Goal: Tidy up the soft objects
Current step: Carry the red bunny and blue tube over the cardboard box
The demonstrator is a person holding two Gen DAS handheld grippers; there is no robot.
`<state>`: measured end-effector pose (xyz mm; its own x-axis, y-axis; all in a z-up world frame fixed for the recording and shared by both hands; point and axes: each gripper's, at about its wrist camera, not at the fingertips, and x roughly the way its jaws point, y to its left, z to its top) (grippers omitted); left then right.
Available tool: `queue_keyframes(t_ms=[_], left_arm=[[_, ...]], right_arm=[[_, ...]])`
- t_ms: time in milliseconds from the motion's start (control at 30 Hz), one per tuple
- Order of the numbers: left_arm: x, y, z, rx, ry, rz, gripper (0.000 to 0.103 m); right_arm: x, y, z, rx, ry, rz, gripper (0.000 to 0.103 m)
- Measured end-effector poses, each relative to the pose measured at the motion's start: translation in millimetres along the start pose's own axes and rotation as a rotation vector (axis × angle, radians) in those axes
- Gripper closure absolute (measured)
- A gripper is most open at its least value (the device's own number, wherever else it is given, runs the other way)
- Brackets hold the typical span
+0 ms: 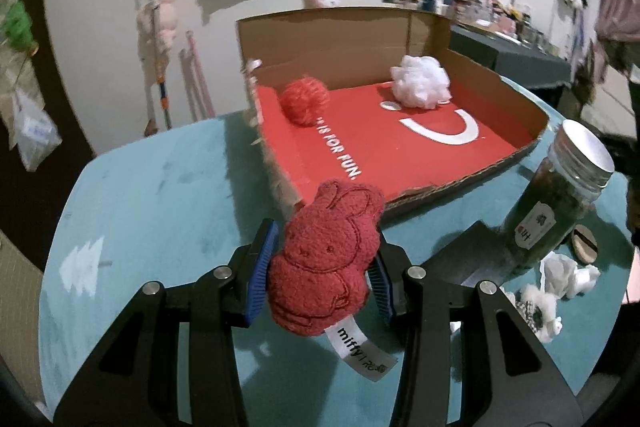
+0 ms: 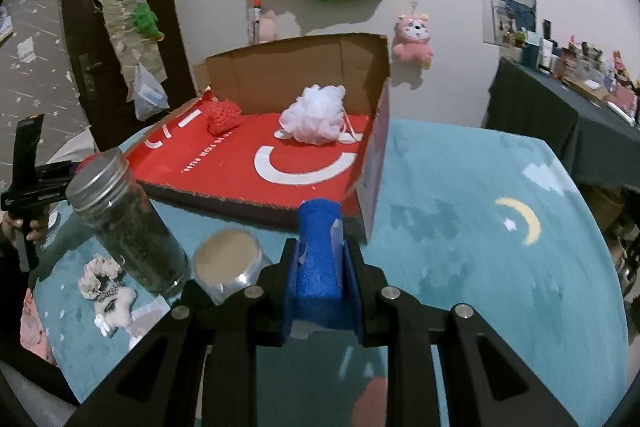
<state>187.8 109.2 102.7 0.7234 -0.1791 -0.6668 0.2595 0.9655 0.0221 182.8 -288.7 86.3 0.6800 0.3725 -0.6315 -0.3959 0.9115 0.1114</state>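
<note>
Cardboard box [image 1: 400, 163] sits ahead on our worktop [image 1: 152, 211]. Left tool [image 1: 320, 279] pinches the red bunny plush [image 1: 324, 259], right tool [image 2: 320, 279] grips a blue sponge [image 2: 318, 259], both just short of the box. We could clip its near wall or bump the jar [image 1: 560, 203] beside it.

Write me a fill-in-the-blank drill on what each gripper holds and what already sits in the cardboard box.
1. The left gripper is shut on a red plush shaped like a ____.
2. The right gripper clamps a foam piece coloured ____.
3. In the cardboard box, the white puff lies beside a ____ knitted ball.
4. The glass jar wears a ____ lid.

Missing words: rabbit; blue; red; metal
</note>
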Motion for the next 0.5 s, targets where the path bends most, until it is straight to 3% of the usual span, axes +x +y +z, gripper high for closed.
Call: queue_keyframes(t_ms=[500], left_arm=[[22.5, -23.9, 53.0, 0.102, 0.001, -0.105, 0.062]], right_arm=[[27.9, 2.4, 45.1, -0.064, 0.026, 0.065, 0.079]])
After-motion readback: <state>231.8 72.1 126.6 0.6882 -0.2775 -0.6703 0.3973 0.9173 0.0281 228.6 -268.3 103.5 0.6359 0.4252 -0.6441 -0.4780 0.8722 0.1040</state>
